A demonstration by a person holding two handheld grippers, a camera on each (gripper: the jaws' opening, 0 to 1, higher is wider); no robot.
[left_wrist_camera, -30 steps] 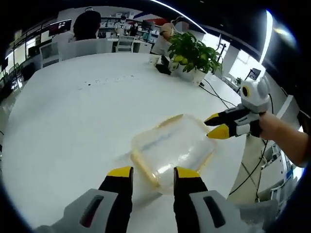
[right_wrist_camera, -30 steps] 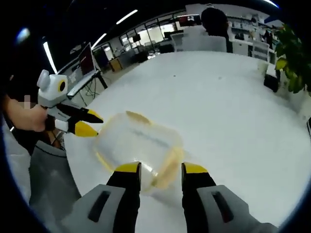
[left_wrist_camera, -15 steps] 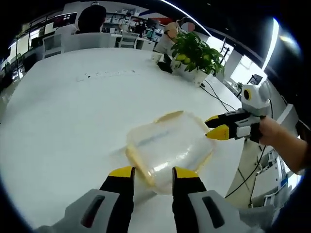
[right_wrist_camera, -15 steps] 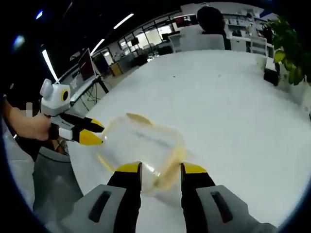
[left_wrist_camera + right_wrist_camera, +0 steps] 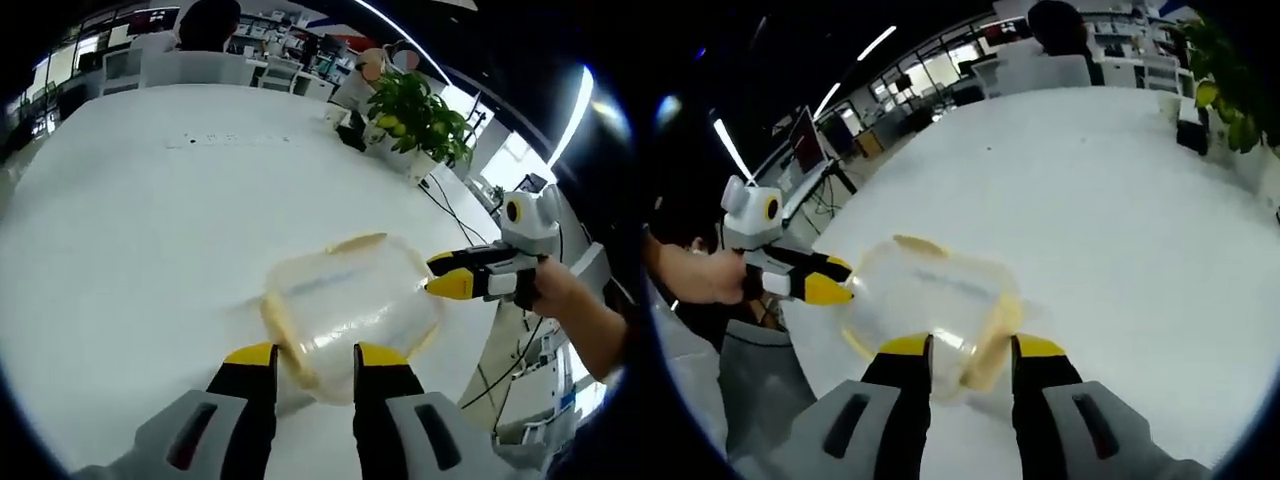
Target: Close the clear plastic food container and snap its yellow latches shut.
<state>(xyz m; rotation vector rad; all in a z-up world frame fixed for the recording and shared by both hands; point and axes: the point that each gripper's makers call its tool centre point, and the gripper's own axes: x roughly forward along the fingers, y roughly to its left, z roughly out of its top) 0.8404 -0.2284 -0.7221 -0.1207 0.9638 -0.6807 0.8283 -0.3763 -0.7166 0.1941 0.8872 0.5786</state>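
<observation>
Two grippers flank the clear plastic food container (image 5: 345, 305), which sits on the white table (image 5: 150, 230) near its edge. Our left gripper (image 5: 310, 353) stands at one side and our right gripper (image 5: 968, 345) at the opposite side, each with jaws parted by a moderate gap and holding nothing; the container wall lies just ahead of the tips. We judge the box light, thin-walled and slick, likely to skid on the smooth top, so we would steady one side and press on the yellow latches (image 5: 285, 335) at the rim rather than squeeze the clear walls. Glare and transparency blur the lid line, so we cannot tell whether the lid is seated or which latches are already down.
</observation>
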